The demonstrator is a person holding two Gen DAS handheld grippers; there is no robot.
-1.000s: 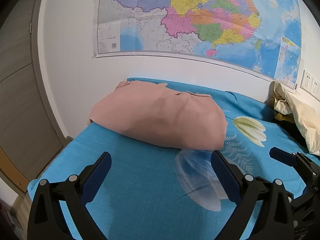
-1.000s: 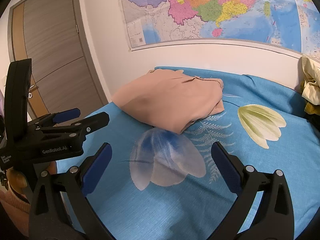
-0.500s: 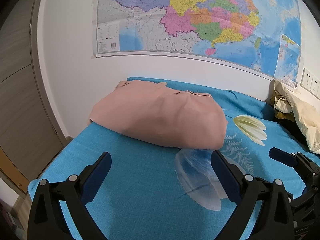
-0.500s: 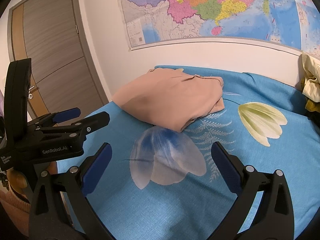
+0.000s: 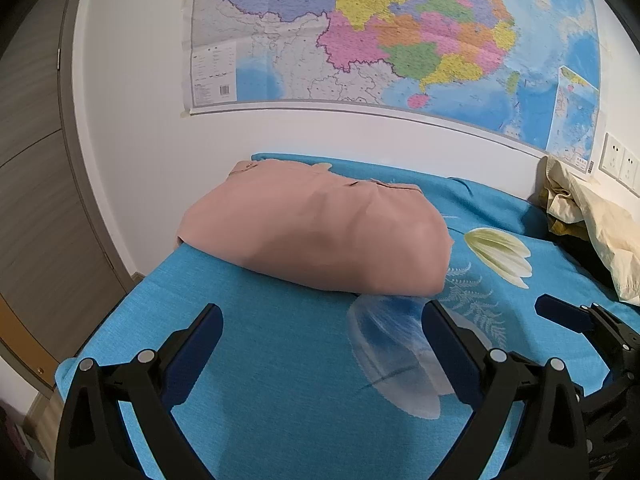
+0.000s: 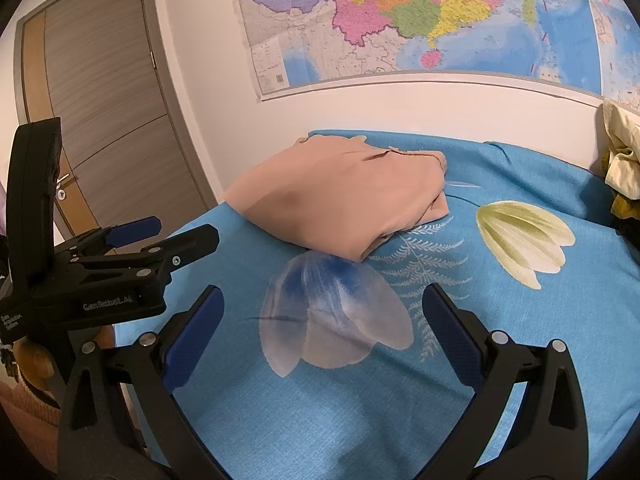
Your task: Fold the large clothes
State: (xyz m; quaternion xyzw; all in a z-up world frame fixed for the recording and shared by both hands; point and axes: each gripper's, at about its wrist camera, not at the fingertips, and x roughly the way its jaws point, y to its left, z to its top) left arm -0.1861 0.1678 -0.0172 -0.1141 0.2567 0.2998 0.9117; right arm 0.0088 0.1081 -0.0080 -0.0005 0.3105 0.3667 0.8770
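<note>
Pink garment (image 5: 320,236) folded into a puffy rectangular bundle at the bed's (image 5: 280,360) far corner by the wall. Left claw (image 5: 322,340) and right claw (image 6: 322,320) both spread, empty, well short of it.

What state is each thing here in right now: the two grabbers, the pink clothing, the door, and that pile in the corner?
Left gripper: open, holding nothing, above the bedsheet.
Right gripper: open, holding nothing.
Pink garment: folded into a compact bundle, lying on the blue floral bedsheet near the wall.
Wooden door: closed.
Cream clothes: crumpled, unfolded, heaped at the bed's right end.
Wall map: hanging flat on the wall.
</note>
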